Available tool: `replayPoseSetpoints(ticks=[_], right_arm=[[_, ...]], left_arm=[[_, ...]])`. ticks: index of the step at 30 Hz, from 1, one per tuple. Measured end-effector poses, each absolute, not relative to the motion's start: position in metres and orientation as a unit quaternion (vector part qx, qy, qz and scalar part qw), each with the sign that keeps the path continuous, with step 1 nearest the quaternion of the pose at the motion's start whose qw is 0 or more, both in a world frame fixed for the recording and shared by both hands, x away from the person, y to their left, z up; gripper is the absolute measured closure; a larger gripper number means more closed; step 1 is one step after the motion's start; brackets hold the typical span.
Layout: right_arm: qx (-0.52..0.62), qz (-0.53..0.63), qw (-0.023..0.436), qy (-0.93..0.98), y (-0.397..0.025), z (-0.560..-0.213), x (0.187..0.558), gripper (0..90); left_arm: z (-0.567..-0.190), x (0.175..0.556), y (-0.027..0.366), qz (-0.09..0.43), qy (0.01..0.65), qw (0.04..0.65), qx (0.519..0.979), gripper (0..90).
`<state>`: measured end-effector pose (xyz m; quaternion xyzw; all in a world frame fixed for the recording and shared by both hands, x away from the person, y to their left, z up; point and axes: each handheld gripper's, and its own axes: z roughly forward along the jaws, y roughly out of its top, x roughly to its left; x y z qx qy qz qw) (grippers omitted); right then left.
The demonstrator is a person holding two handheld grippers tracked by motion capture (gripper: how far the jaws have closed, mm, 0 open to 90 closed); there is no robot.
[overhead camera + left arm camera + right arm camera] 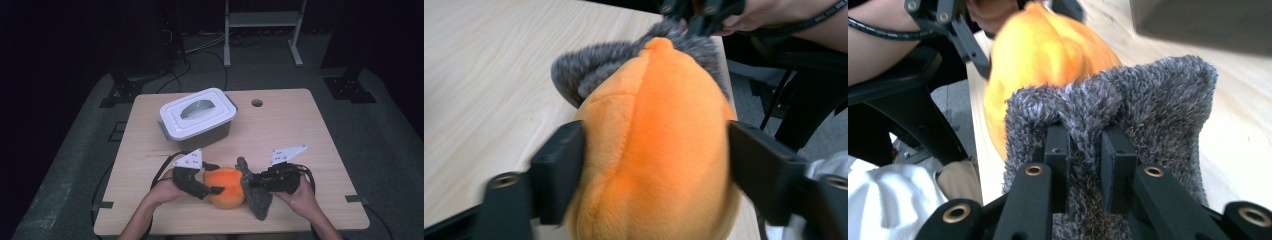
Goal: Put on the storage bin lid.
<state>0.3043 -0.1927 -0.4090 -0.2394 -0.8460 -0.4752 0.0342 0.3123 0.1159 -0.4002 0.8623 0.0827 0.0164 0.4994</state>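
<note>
1. Pale wooden surface [300, 130]: carries every item; round hole near its far edge.
2. Grey plastic storage box with white handled lid [197, 119]: far left of centre, lid on, well apart from both tools.
3. Round orange plush toy [226, 186]: near edge, centre, resting on the surface. Its grey fuzzy knitted covering [256, 192] lies bunched against its right side, mostly off the orange body.
4. Left tool [212, 178]: jaws spread around the plush, pressing it from both sides, as the left gripper view shows [654, 165].
5. Right tool [248, 184]: jaws pinched tight on a fold of the grey covering [1088, 150].
6. Progress, judged: both grips are secured; separating the covering from the plush looks far along, not finished. The box is unopened.
</note>
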Motion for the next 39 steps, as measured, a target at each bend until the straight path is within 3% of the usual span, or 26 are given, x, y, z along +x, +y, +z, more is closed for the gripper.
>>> replayPoseSetpoints(ticks=[4,10,12,17,20,24,27,30,35,36,39], right_arm=[[-0.244,-0.491,0.013,-0.837,-0.200,-0.397,0.302,76.5],[-0.220,-0.528,-0.010,-0.820,-0.193,-0.378,0.294,76.5],[-0.221,-0.507,-0.009,-0.833,-0.186,-0.386,0.295,76.3],[-0.228,-0.489,0.012,-0.842,-0.186,-0.400,0.299,76.1],[-0.231,-0.475,0.014,-0.849,-0.186,-0.403,0.300,75.5],[-0.237,-0.475,0.009,-0.848,-0.190,-0.397,0.300,75.8],[-0.225,-0.503,0.001,-0.835,-0.188,-0.384,0.295,75.9],[-0.213,-0.493,-0.008,-0.844,-0.182,-0.383,0.293,75.9],[-0.222,-0.493,0.017,-0.841,-0.188,-0.394,0.297,75.8],[-0.222,-0.490,0.017,-0.842,-0.190,-0.394,0.297,75.8],[-0.229,-0.485,0.028,-0.843,-0.196,-0.397,0.299,75.4]], left_arm=[[-0.392,0.307,0.114,0.042,0.061,0.506,0.859,41.2],[-0.389,0.304,0.109,0.056,0.060,0.503,0.860,42.7],[-0.391,0.305,0.108,0.051,0.060,0.497,0.864,39.7],[-0.398,0.312,0.112,0.026,0.086,0.491,0.867,19.2],[-0.402,0.315,0.115,0.004,0.090,0.501,0.861,19.2],[-0.402,0.313,0.114,0.013,0.082,0.503,0.860,30.4],[-0.403,0.308,0.105,0.014,0.067,0.505,0.861,31.1],[-0.401,0.305,0.100,0.019,0.062,0.495,0.867,25.4],[-0.403,0.311,0.106,0.002,0.090,0.491,0.867,11.9],[-0.404,0.312,0.107,-0.004,0.089,0.494,0.865,13.0],[-0.404,0.309,0.106,0.001,0.074,0.496,0.865,29.2]])
